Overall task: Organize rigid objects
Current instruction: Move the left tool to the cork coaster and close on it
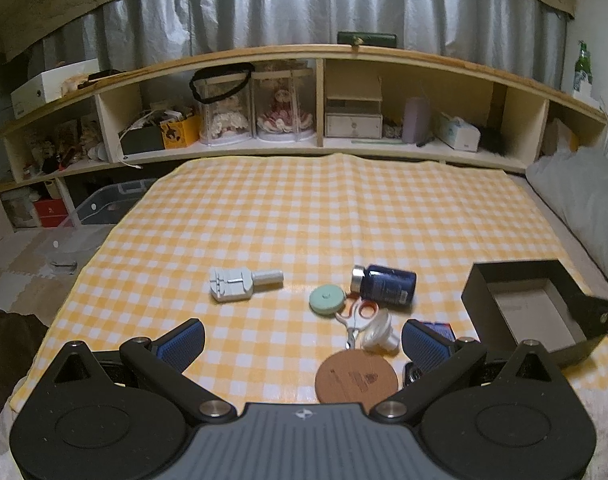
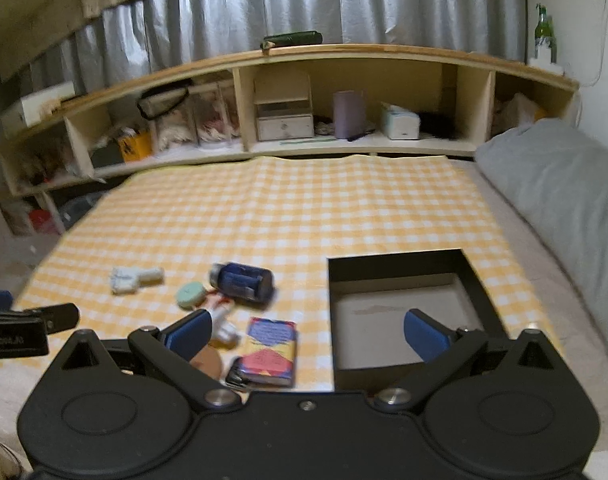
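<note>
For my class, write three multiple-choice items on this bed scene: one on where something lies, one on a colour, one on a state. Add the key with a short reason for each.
1. Where does the dark blue bottle lie?
A. inside the black box
B. on the checked cloth, beside the mint green disc
C. on the wooden shelf

2. What colour are the scissors' handle loops?
A. orange
B. purple
C. black

3. In what state is the black box?
A. shut with a lid
B. full of objects
C. open and empty

Key:
1 B: the bottle lies on its side on the checked cloth, just right of the mint green disc.
2 A: the scissors show orange loops in the left wrist view.
3 C: the right wrist view looks straight into the box and shows only its bare floor.
</note>
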`<state>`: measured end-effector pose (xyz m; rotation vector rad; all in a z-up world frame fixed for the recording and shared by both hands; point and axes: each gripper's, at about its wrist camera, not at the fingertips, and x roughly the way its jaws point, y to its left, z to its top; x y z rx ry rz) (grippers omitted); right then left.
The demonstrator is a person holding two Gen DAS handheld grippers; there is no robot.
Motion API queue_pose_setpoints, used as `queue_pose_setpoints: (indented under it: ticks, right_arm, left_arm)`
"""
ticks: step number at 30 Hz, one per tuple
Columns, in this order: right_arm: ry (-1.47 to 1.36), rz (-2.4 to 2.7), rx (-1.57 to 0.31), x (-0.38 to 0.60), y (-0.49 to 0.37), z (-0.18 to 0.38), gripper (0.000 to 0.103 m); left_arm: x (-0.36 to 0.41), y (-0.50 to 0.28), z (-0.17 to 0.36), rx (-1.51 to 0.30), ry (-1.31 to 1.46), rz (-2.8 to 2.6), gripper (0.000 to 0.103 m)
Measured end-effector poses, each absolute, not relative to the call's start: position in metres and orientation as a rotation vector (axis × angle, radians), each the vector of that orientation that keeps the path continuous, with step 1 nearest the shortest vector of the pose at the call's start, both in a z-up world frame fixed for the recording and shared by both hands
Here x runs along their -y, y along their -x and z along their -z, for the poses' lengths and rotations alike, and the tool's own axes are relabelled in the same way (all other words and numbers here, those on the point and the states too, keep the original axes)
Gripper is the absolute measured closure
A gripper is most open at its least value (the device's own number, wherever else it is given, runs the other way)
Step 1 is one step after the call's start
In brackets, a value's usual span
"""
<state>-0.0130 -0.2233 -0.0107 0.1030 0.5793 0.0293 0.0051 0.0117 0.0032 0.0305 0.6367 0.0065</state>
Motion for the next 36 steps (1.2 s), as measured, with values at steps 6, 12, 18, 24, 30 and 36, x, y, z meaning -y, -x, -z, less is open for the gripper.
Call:
queue_pose_setpoints:
  ticks: [6,12,18,24,30,36]
  right_arm:
    - [-0.059,0.053,-0.47,0.233,-0.001,0.001,0.0]
    - [0.013,0.18,-0.452,0.264,-0.033,-0.002,0.0]
    - [-0.024,0.24,-0.504,0.31,-0.065,0.011,0.0]
    - [-0.035,0.319,-0.635,0.346,-0.101,0.044,0.0]
    - [-0.159,0.362,-0.763,0.379,-0.108,0.066,0.017]
    - [-0.18,0.332,-0.882,0.39,-0.118,0.085,0.047]
  left_arm:
    - [-0.018,-0.012,-0.01,-0.614,-0.019,-0.014,0.0]
    - [-0.012,-0.016,-0.005,-0.611,-0.06,0.043,0.0]
    - [-0.008,-0.023,-0.004,-0.634,-0.056,0.203,0.0]
    - [0.012,-0.037,0.0,-0.614,-0.173,0.276,0.0]
    - [0.028,-0.062,0.022,-0.57,-0.326,0.43,0.0]
    - [0.031,-0.094,0.066,-0.735,-0.385,0.489,0.0]
